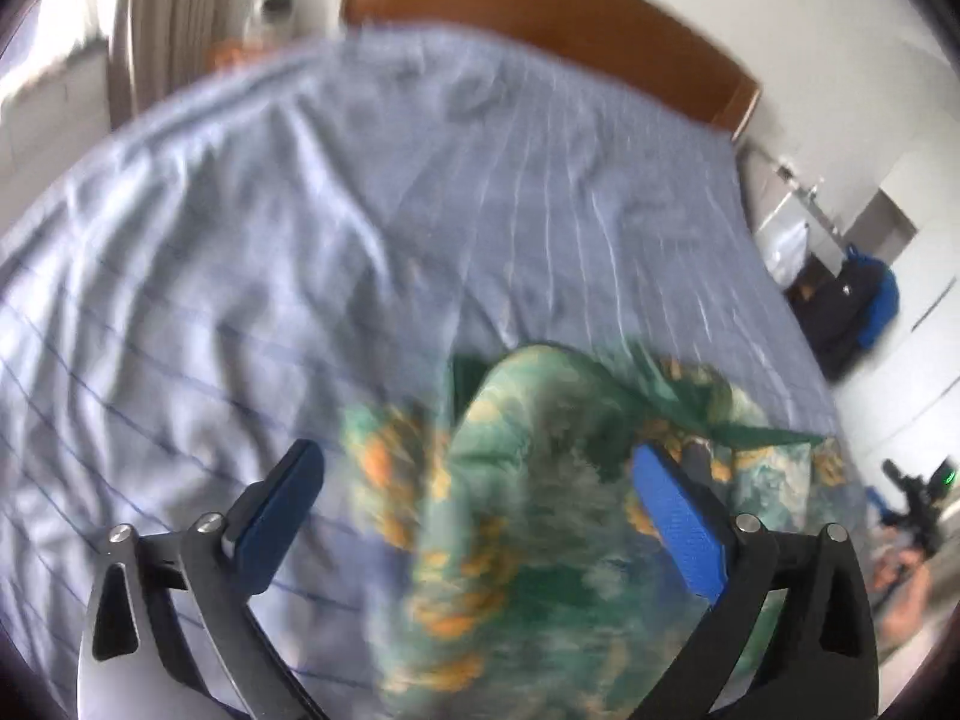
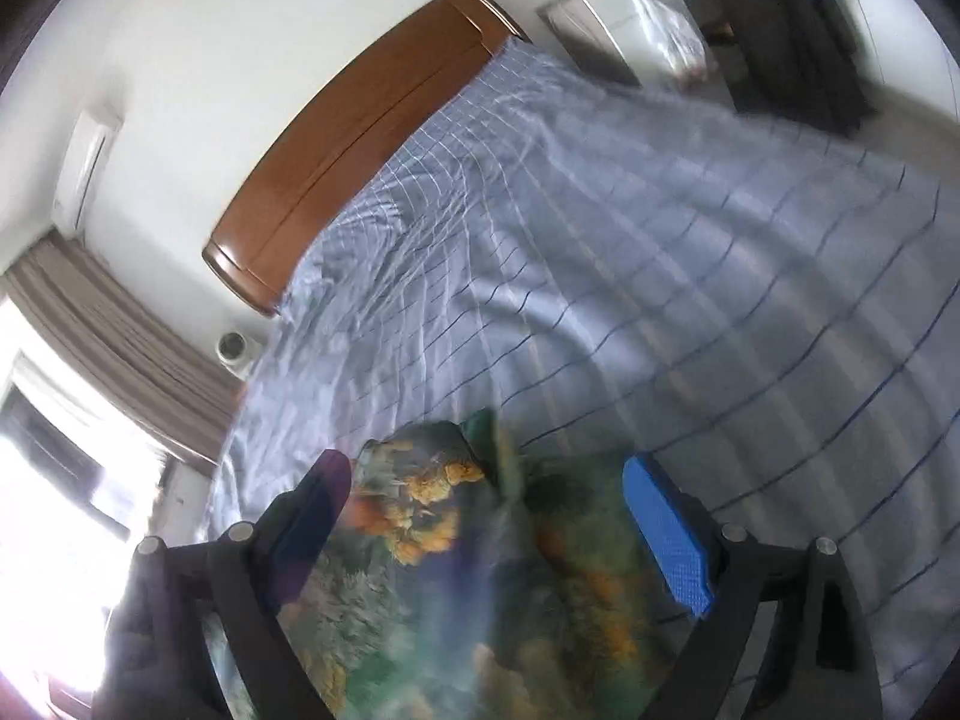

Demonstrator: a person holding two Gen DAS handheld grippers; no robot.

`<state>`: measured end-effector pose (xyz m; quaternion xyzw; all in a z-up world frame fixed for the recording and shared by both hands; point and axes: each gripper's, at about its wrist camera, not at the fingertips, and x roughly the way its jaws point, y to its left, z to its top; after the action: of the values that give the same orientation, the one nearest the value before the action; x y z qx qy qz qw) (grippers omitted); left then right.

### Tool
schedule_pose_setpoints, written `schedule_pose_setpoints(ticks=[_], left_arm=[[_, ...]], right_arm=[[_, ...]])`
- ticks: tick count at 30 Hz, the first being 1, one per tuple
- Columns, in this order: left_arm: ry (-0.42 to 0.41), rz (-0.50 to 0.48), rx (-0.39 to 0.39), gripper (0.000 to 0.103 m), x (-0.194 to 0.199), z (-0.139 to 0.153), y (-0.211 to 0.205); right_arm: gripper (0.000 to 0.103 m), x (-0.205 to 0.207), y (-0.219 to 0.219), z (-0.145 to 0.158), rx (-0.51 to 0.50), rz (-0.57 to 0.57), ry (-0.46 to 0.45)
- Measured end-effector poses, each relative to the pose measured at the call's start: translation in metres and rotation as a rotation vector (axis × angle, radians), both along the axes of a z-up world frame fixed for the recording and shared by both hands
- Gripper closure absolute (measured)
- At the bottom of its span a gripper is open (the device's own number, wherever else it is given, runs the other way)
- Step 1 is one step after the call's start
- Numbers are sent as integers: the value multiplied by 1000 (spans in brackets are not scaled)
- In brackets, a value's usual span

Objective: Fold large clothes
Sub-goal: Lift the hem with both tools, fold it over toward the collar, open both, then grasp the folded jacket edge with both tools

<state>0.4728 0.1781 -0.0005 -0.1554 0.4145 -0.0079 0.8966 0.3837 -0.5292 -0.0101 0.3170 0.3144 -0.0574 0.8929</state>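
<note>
Both tongs (image 1: 477, 468) (image 2: 486, 486) spread wide, green garment (image 1: 516, 540) seemingly loose between them

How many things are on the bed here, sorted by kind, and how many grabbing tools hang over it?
Green floral garment: 1
Blue striped bedsheet: 1
Grabbing tools, fingers spread: 2, left gripper and right gripper
Total: 4

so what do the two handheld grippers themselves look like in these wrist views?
Both match: the left gripper and right gripper each have two black angled linkage arms joined by round silver pins, ending in flat fingers faced with textured blue pads. No cables, markings or sleeves show.
</note>
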Motion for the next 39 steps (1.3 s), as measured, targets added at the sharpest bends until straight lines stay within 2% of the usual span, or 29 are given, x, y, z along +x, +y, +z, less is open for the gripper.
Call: schedule_pose_setpoints(ticks=[2,3,5,6,7,8,9,10,12,15,17,18,19,21,22,23,24,25,26,29,30,31,32,33,34,35,37,39], left_arm=[[67,-43,60,1,8,-15,-7],[133,-61,108,1,14,-32,-16],[208,-71,171,7,20,-54,-28],[228,-70,195,34,20,-64,-35],[227,-79,180,87,16,-67,-40],[230,-94,148,94,14,-67,-45],[200,-77,177,94,11,-58,-50],[164,-77,201,94,9,-47,-53],[54,-88,255,95,-1,-13,-59],[-84,-89,287,95,-7,25,-64],[-165,-52,359,95,2,35,-71],[-177,-27,388,95,11,31,-73],[-166,-12,410,95,23,21,-74],[-44,5,457,93,58,-27,-73],[23,2,452,92,68,-49,-70],[139,-12,440,90,81,-85,-67],[192,-22,444,88,84,-106,-67],[191,-35,481,86,80,-120,-73],[158,-35,538,85,75,-121,-80],[135,-49,606,74,66,-110,-87],[135,-51,612,56,63,-104,-85],[119,-44,609,32,55,-93,-79],[85,-34,585,21,43,-80,-71],[43,-28,542,6,27,-66,-62],[19,-25,505,2,14,-56,-55],[3,-20,454,3,-3,-49,-43],[24,4,340,3,-28,-46,-20],[43,53,235,3,-56,-54,1]], right_arm=[[12,2,14,4,-100,113,82],[12,5,26,-1,-151,179,128],[13,8,47,-17,-233,254,227],[23,10,58,-31,-269,280,295],[49,10,64,-39,-277,286,319],[65,8,72,-47,-270,290,323],[80,6,76,-46,-281,281,314],[85,3,81,-42,-315,268,301],[88,-5,99,-18,-449,267,242],[89,-14,117,23,-613,255,111],[89,-14,123,45,-657,223,29],[89,-11,123,52,-667,190,-11],[89,-8,122,54,-662,161,-35],[89,14,113,37,-642,108,-19],[89,30,107,17,-642,95,37],[89,40,105,1,-629,91,83],[89,53,97,-27,-587,98,168],[87,61,92,-49,-553,109,236],[86,62,90,-70,-537,115,273],[82,54,96,-73,-581,119,236],[80,53,92,-70,-558,128,234],[72,50,85,-65,-513,136,228],[63,45,81,-57,-466,137,213],[37,37,74,-51,-415,135,188],[18,22,62,-39,-338,132,138],[14,13,60,-34,-297,126,101],[10,-20,44,-23,-206,98,23],[9,-49,29,-23,-117,69,27]])
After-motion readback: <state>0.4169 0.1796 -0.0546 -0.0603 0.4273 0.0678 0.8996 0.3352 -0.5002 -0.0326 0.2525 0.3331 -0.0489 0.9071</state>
